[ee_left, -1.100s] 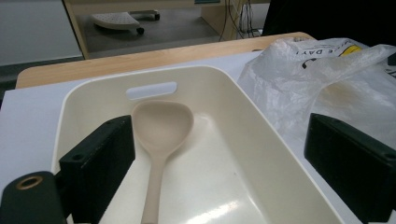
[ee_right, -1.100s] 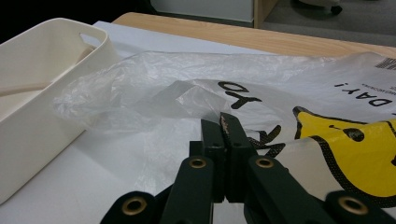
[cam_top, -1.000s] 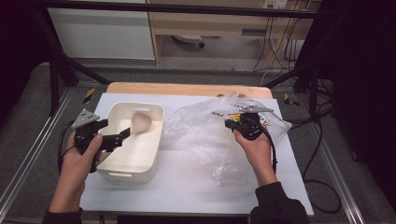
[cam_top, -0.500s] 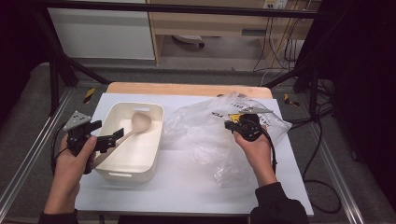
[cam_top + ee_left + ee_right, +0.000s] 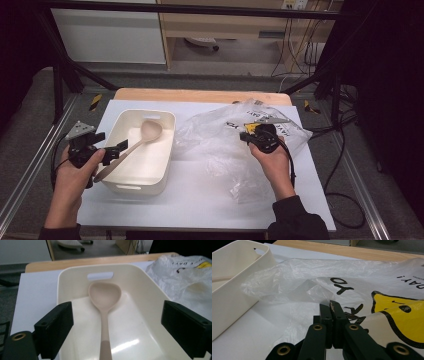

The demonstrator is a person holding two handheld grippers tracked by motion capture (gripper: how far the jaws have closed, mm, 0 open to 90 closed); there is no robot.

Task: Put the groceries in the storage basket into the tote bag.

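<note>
A pale wooden spoon (image 5: pixel 104 305) lies tilted in the cream bin (image 5: pixel 131 176), bowl up near the handle slot, its handle over the near rim. Beside the bin, a crumpled clear plastic bag (image 5: pixel 220 150) sprawls on the worktop, black lettering and yellow print showing.

Left gripper (image 5: pixel 117 322) jaws spread wide, and the wooden spoon (image 5: pixel 104 315) handle runs straight up the gap between them, untouched. Beyond, the tub's (image 5: pixel 75 275) far wall blocks the way ahead. Right gripper (image 5: pixel 331 312) is hemmed in by crumpled plastic bag (image 5: pixel 367 282) ahead; bare white tabletop (image 5: pixel 257 327) lies open to its left.
</note>
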